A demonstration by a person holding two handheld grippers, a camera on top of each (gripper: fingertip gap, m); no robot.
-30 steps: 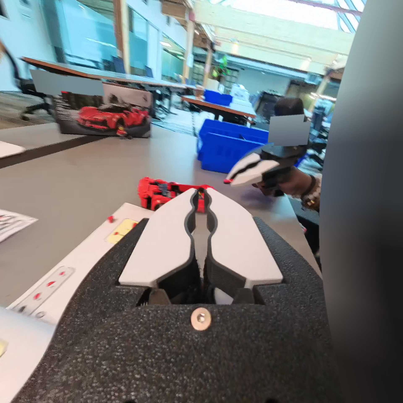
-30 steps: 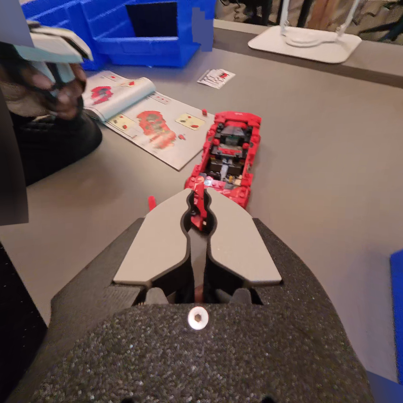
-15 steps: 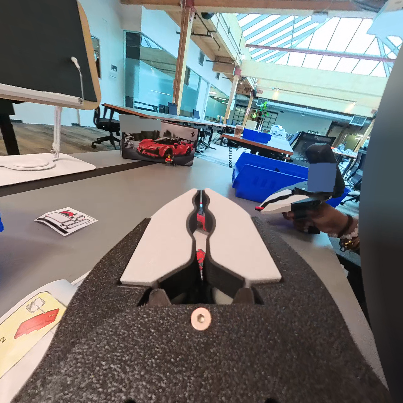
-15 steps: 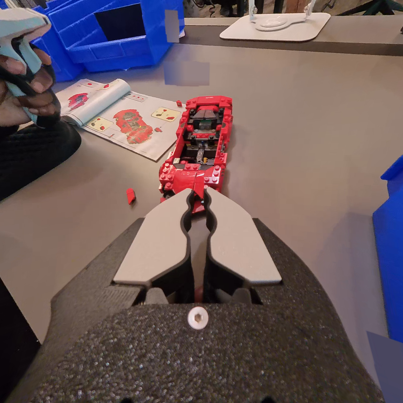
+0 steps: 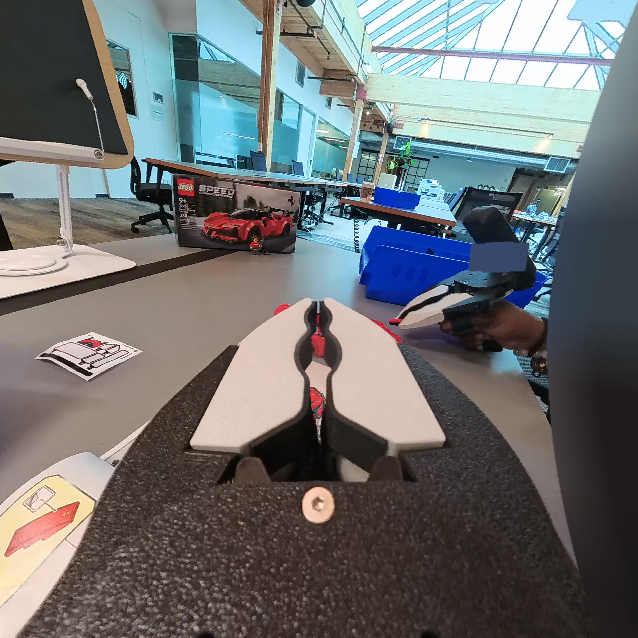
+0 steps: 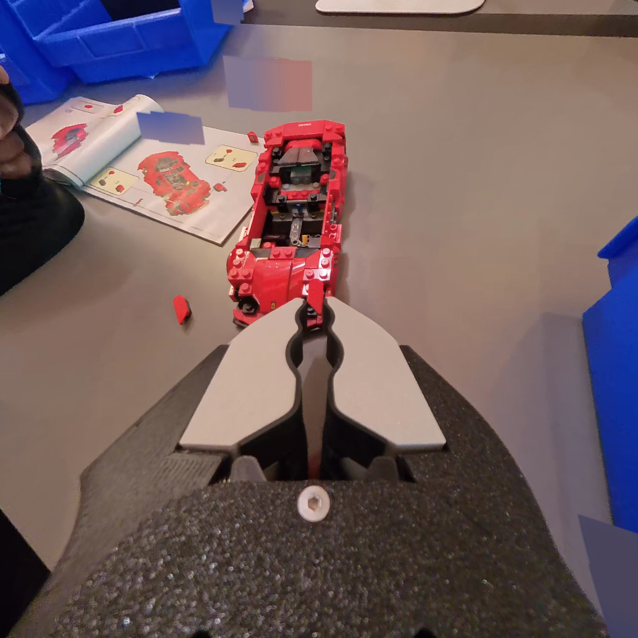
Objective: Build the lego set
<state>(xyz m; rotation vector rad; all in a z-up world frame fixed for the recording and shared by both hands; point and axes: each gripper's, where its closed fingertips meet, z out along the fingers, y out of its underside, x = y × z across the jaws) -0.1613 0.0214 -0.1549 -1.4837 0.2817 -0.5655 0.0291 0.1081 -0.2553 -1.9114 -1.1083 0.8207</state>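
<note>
The partly built red Lego car (image 6: 297,207) lies lengthwise on the grey table, its front towards my right gripper. My right gripper (image 6: 315,303) is shut on a small red piece (image 6: 316,291) and holds it at the car's front right corner. In the left wrist view this gripper (image 5: 397,321) shows at the right, with the red piece at its tip. My left gripper (image 5: 319,303) is shut, with nothing seen between its tips, and hovers above the open instruction booklet (image 6: 138,165). It points at the car (image 5: 317,340), which it mostly hides.
A loose red piece (image 6: 181,309) lies left of the car's front. Blue bins stand at the far left (image 6: 114,45) and the right edge (image 6: 618,362). The set's box (image 5: 238,215), a sticker sheet (image 5: 89,354) and a white stand base (image 5: 51,262) are farther off.
My right gripper has carried the red piece from the car's front middle to its front right corner. My left gripper has lifted from pointing down at the table to level and stays shut.
</note>
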